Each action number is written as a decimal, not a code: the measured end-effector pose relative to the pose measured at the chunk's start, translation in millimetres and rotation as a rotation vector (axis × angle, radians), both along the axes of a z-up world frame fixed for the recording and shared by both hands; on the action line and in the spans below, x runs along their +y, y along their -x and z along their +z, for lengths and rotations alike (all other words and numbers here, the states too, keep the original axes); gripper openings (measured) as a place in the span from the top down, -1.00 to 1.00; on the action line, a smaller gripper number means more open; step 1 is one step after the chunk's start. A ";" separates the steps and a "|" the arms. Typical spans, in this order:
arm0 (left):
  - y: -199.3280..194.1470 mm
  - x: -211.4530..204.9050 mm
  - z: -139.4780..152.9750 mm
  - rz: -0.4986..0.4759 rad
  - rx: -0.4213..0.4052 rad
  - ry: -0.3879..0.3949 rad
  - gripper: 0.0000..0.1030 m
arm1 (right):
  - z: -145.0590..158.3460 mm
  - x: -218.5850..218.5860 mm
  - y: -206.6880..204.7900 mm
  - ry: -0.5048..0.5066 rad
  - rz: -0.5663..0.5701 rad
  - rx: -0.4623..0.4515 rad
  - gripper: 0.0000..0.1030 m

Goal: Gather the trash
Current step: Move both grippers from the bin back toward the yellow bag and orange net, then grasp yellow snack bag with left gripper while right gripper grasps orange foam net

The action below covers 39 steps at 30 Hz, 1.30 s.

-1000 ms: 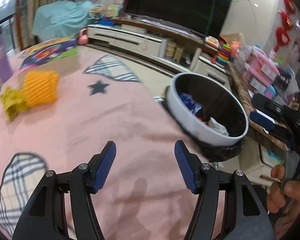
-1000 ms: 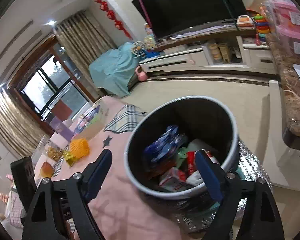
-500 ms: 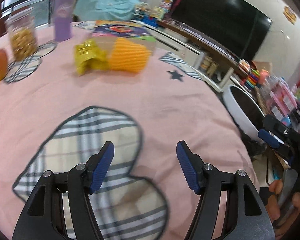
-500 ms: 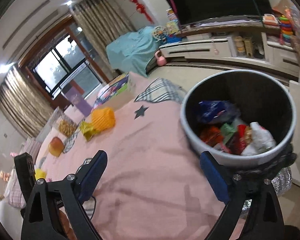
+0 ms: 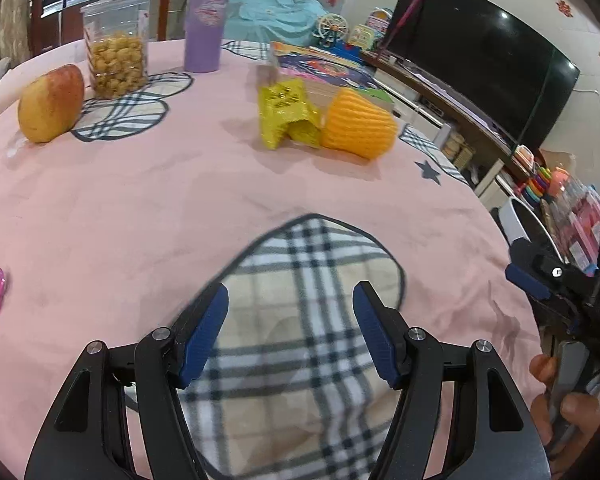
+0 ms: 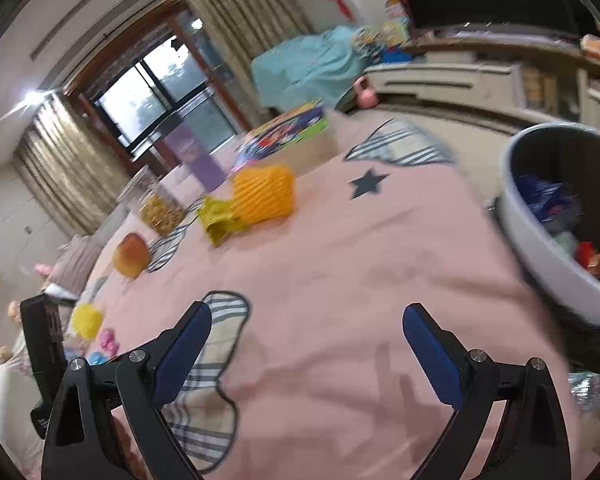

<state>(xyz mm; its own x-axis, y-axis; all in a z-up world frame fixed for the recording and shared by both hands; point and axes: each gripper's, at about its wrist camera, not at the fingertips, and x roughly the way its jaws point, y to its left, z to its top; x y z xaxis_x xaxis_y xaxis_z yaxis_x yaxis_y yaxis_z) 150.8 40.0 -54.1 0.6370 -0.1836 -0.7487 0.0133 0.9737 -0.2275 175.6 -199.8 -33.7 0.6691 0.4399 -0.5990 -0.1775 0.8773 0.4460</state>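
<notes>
Trash lay on the pink-clothed counter (image 5: 140,208): a crumpled yellow wrapper (image 5: 286,118) touching an orange foam fruit net (image 5: 358,124), both at about 12 o'clock from the left gripper (image 5: 290,320) and well apart from it. In the right wrist view the same wrapper (image 6: 220,220) and net (image 6: 264,194) sat at about 11 o'clock from the right gripper (image 6: 306,334), far up the cloth. The left jaws stood partly open over a plaid patch (image 5: 312,280) with nothing between them. The right jaws had just been opening and stood very wide, empty, above bare pink cloth. A round bin (image 6: 540,256) with wrappers inside stood off the counter's edge at 2 o'clock from the right gripper. An apple (image 5: 52,102), a clear snack jar (image 5: 116,46) and a purple tumbler (image 5: 206,20) stood at 10 to 11 o'clock from the left gripper. A hand (image 5: 564,404) held the right gripper's handle at the left view's 4 o'clock edge.
</notes>
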 end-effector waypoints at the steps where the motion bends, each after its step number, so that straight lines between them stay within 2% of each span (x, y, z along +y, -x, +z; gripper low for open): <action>1: -2.0 2.5 0.5 0.003 -0.001 0.001 -0.28 | -1.6 5.1 -4.8 0.013 0.003 0.018 -0.89; 8: -26.3 14.9 2.8 0.020 -0.006 -0.024 -0.28 | -9.9 20.8 -31.9 0.027 0.012 0.072 -0.89; 12: -44.5 18.7 4.1 0.021 -0.008 -0.035 -0.28 | -7.6 22.8 -45.8 0.061 -0.052 0.068 -0.89; 15: -60.5 21.1 4.0 0.020 -0.009 -0.037 -0.28 | -7.1 26.7 -59.6 0.040 -0.030 0.053 -0.87; 18: -75.8 20.3 4.4 0.014 -0.013 -0.043 -0.28 | -10.5 30.5 -77.9 -0.010 0.007 0.065 -0.80; 25: -113.3 17.8 0.8 -0.005 -0.016 -0.065 -0.28 | -14.7 39.1 -111.2 -0.063 0.040 0.083 -0.41; 30: -136.8 18.7 -0.4 -0.023 -0.027 -0.050 -0.28 | -21.6 46.2 -135.1 -0.104 0.058 0.106 -0.39; 32: -144.8 17.3 -0.6 -0.031 -0.035 -0.054 -0.25 | -22.3 48.2 -141.9 -0.118 0.072 0.106 -0.31; 35: -155.0 14.2 -4.3 -0.054 -0.029 -0.049 0.24 | -24.5 52.4 -152.5 -0.117 0.077 0.110 -0.27; 36: -157.9 13.3 -6.9 -0.061 -0.020 -0.045 0.53 | -25.6 53.3 -155.6 -0.117 0.078 0.111 -0.20; 37: -160.2 12.6 -8.7 -0.068 -0.012 -0.040 0.66 | -27.1 55.0 -158.6 -0.111 0.081 0.114 0.00; 38: -161.1 12.0 -10.3 -0.073 -0.007 -0.039 0.66 | -28.0 56.3 -161.5 -0.104 0.084 0.118 0.13; 39: -160.3 11.1 -10.3 -0.074 -0.011 -0.044 0.68 | -29.4 57.4 -163.5 -0.108 0.092 0.118 0.14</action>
<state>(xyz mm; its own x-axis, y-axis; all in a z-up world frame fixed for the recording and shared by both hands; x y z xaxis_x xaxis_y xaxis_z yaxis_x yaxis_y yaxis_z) 311.1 51.1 -64.5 0.6314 -0.1977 -0.7498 0.0882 0.9790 -0.1838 339.1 -142.4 -63.0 0.5511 0.5618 -0.6170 -0.1951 0.8057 0.5593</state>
